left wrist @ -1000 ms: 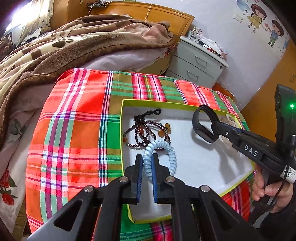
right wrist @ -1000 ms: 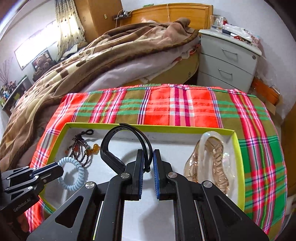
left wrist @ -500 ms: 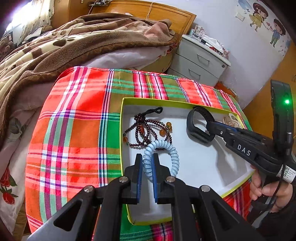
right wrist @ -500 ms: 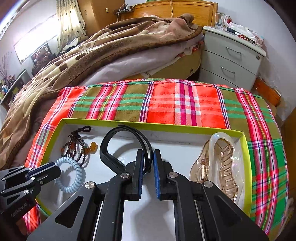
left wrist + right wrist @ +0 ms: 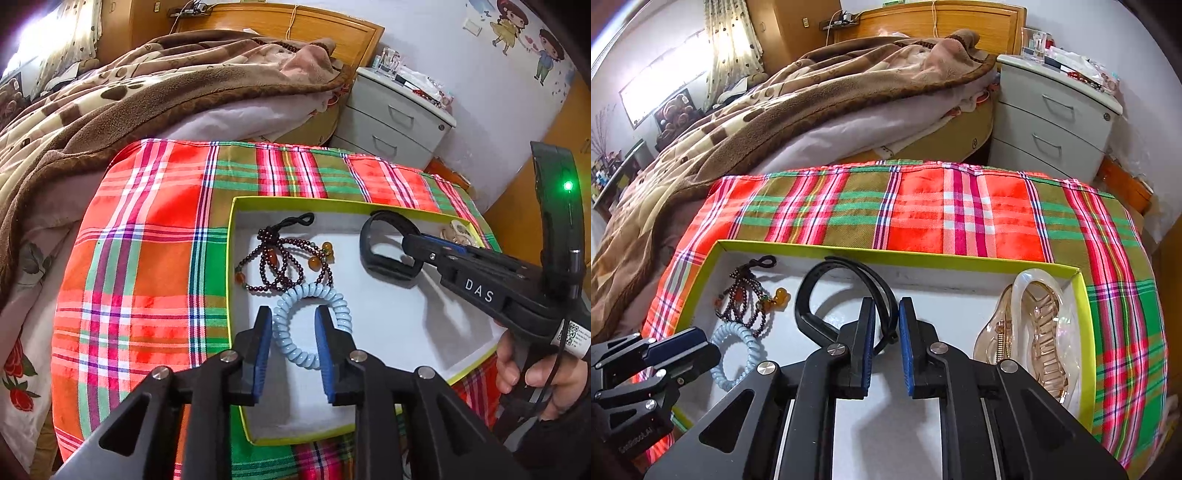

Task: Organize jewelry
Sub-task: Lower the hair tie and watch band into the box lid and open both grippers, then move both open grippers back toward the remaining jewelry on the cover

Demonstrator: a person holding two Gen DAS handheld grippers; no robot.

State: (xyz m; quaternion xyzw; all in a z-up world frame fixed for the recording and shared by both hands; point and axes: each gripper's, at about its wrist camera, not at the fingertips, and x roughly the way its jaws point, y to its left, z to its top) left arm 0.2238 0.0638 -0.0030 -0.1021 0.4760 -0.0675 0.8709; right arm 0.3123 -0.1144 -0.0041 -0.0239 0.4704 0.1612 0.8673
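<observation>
A white box with a lime-green rim sits on a plaid cloth. My left gripper is open, its fingers on either side of one stretch of a pale blue coil bracelet lying in the box. My right gripper is open around the strap of a black wristband that rests on the box floor. A dark beaded bracelet with amber beads lies at the box's back left. A clear amber hair claw lies at the right end.
The plaid cloth covers the table around the box. A bed with a brown blanket stands behind it. A grey nightstand stands at the back right.
Both grippers have opened. The left let go of the blue coil bracelet and the right let go of the black wristband; both items now rest in the box.
</observation>
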